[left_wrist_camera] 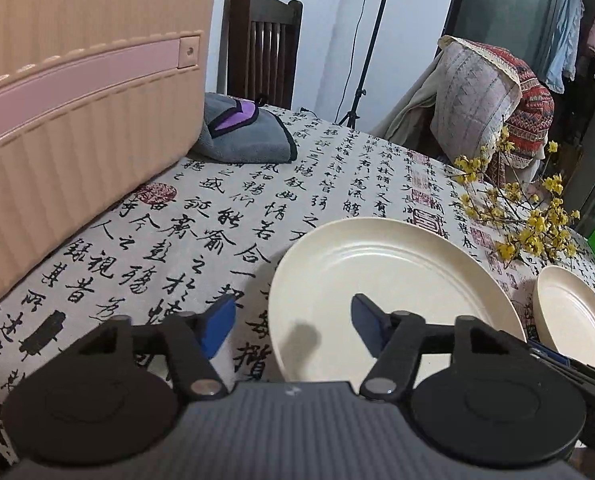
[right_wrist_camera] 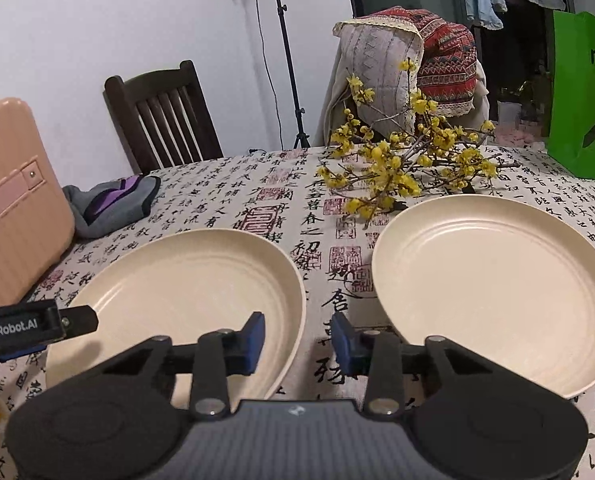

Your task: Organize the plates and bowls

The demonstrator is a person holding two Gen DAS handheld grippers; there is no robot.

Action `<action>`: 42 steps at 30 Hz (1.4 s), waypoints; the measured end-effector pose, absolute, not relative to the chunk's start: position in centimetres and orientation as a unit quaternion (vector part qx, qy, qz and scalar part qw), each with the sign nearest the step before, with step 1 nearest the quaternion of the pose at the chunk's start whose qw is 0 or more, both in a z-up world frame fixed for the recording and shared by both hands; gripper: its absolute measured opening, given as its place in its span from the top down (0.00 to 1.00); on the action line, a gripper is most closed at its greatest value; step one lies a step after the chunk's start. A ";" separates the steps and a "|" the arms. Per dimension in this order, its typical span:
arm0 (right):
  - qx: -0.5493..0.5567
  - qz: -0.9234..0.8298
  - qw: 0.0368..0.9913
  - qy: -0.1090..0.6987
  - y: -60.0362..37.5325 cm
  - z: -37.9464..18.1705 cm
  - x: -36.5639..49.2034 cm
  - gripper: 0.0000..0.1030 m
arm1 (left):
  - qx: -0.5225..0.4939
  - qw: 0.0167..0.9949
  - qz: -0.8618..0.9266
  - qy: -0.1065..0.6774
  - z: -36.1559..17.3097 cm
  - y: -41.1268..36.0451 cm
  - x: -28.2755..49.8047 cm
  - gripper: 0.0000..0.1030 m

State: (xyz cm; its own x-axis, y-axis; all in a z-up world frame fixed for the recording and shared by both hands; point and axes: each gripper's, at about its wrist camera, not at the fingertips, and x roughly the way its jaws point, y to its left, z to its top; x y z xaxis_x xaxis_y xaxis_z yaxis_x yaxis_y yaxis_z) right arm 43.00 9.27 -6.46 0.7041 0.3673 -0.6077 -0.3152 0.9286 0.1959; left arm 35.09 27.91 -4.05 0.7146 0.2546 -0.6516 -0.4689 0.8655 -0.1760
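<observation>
Two cream plates lie side by side on the calligraphy-print tablecloth. In the left wrist view the nearer plate (left_wrist_camera: pixel 401 272) fills the middle and the second plate (left_wrist_camera: pixel 577 312) sits at the right edge. My left gripper (left_wrist_camera: pixel 293 322) is open and straddles the near plate's left rim, one blue pad over the cloth and one over the plate. In the right wrist view the left plate (right_wrist_camera: pixel 185 280) and the right plate (right_wrist_camera: pixel 497 280) lie apart. My right gripper (right_wrist_camera: pixel 297 336) is open and straddles the left plate's right rim without pressing on it. The left gripper's body (right_wrist_camera: pixel 37 328) shows at that plate's far side.
A pink ribbed suitcase (left_wrist_camera: pixel 77 120) stands on the table's left side with a grey and purple cloth (left_wrist_camera: pixel 245 132) beside it. Yellow flowering branches (right_wrist_camera: pixel 397 164) lie behind the plates. Wooden chairs, a light stand and a green bag (right_wrist_camera: pixel 581 104) ring the table.
</observation>
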 end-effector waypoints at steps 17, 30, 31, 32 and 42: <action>0.020 0.183 0.928 0.324 10.4 -7.0 42.8 0.85 | -0.136 0.912 0.207 0.328 -5.0 27.0 35.7 0.70; 0.012 0.184 0.931 0.316 10.5 -7.1 42.5 0.84 | -0.111 0.914 0.221 0.323 -5.4 26.8 36.1 0.75; 0.014 0.185 0.931 0.316 10.4 -7.1 42.6 0.84 | -0.112 0.914 0.220 0.323 -5.4 26.8 36.0 0.75; 0.015 0.185 0.930 0.316 10.4 -7.1 42.6 0.84 | -0.113 0.914 0.220 0.323 -5.4 26.9 36.0 0.75; 0.012 0.187 0.931 0.312 10.5 -7.2 42.5 0.84 | -0.105 0.913 0.225 0.323 -5.5 26.6 36.1 0.75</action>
State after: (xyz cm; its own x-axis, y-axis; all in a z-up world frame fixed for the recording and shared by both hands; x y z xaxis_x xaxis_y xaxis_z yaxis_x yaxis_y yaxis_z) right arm 42.47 10.49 -7.16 0.7349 0.3564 -0.5769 -0.3413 0.9296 0.1394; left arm 36.07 26.61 -5.48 0.6907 0.3431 -0.6365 -0.4783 0.8770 -0.0463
